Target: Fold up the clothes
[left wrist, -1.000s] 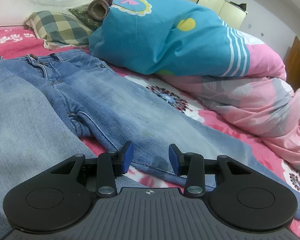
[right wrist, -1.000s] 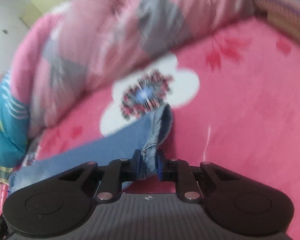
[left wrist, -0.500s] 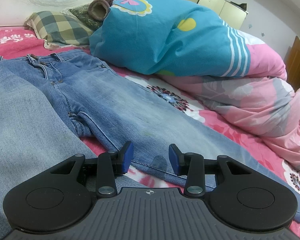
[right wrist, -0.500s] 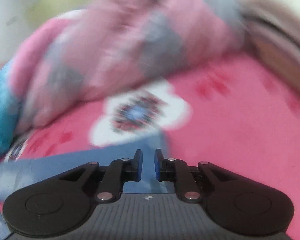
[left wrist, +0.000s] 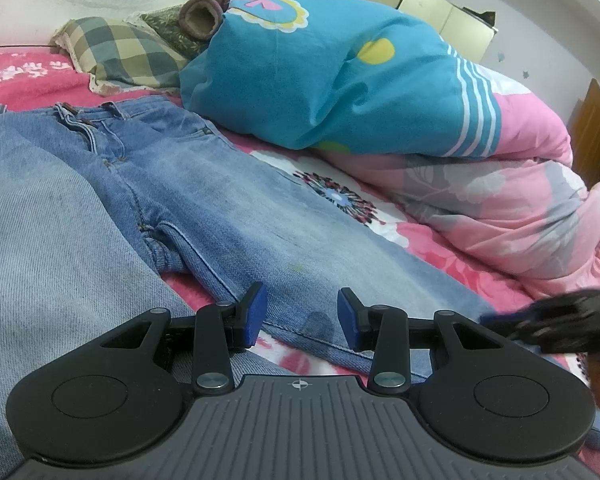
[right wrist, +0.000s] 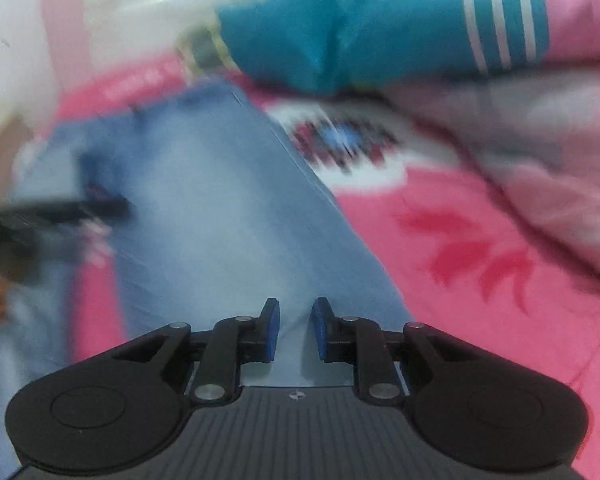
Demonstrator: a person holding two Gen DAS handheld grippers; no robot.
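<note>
Now the right gripper [right wrist: 293, 330] no longer pinches the hem it held a second ago; its jaws are opening, empty, over the jeans [right wrist: 220, 208] at lower centre; the left gripper [left wrist: 302, 316] is unmoved, part open, grasping nothing; the jeans [left wrist: 204, 200] lie flat on the pink bed [left wrist: 428, 248]; the right gripper has entered at the left view's right edge, blurred.

I see open bed [left wrist: 432, 248] between the jeans [left wrist: 260, 216] and the heaped quilt [left wrist: 500, 200], which walls off the far side; pillows [left wrist: 116, 48] block the head end.
</note>
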